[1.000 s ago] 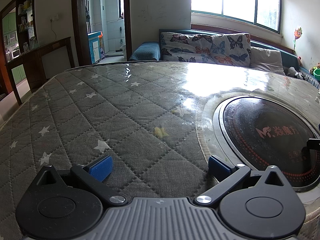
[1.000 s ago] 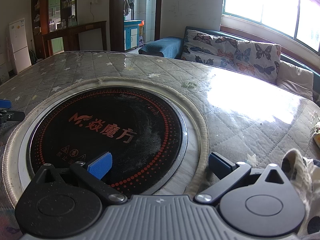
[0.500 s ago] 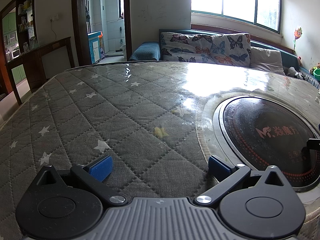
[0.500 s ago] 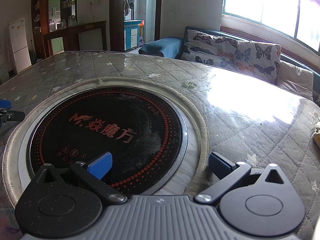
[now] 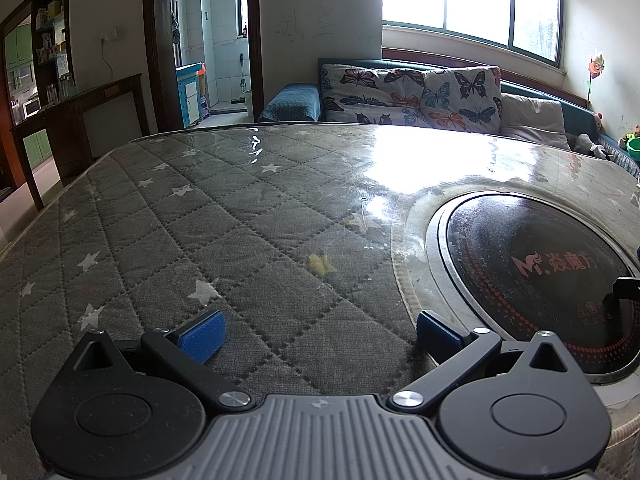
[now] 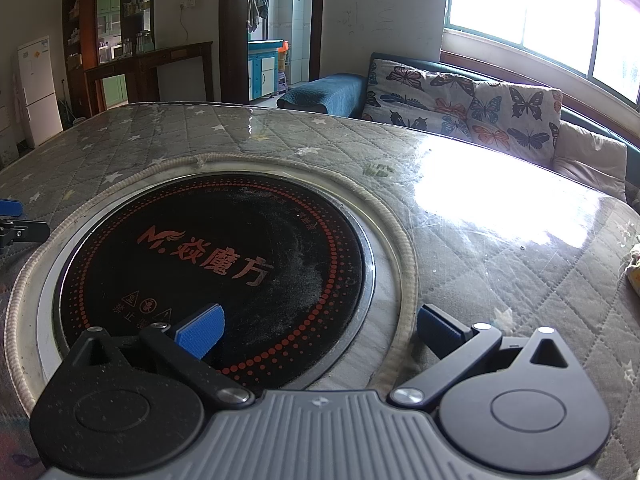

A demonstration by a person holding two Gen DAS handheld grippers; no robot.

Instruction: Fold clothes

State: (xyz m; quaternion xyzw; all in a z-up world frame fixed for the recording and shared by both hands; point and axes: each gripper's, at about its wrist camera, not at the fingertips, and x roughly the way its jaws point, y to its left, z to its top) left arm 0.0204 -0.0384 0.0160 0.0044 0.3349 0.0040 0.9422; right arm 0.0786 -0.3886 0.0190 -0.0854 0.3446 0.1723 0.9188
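My left gripper (image 5: 318, 334) is open and empty, low over the grey quilted, star-patterned table cover (image 5: 192, 232). My right gripper (image 6: 318, 330) is open and empty, low over the rim of the round black hob (image 6: 224, 264) set in the table. No garment lies between either pair of fingers. A small bit of pale yellow fabric (image 6: 633, 268) shows at the right edge of the right wrist view. The left gripper's blue pad (image 6: 10, 207) shows at the left edge of the right wrist view.
The hob also shows at the right of the left wrist view (image 5: 552, 276). A sofa with butterfly cushions (image 5: 412, 94) stands behind the table under a bright window. A dark wooden sideboard (image 6: 160, 68) and a white fridge (image 6: 38, 88) stand at the far left.
A spotted piece of cloth that showed at the lower right of the right wrist view one second ago has gone out of view. Both grippers have stayed still.
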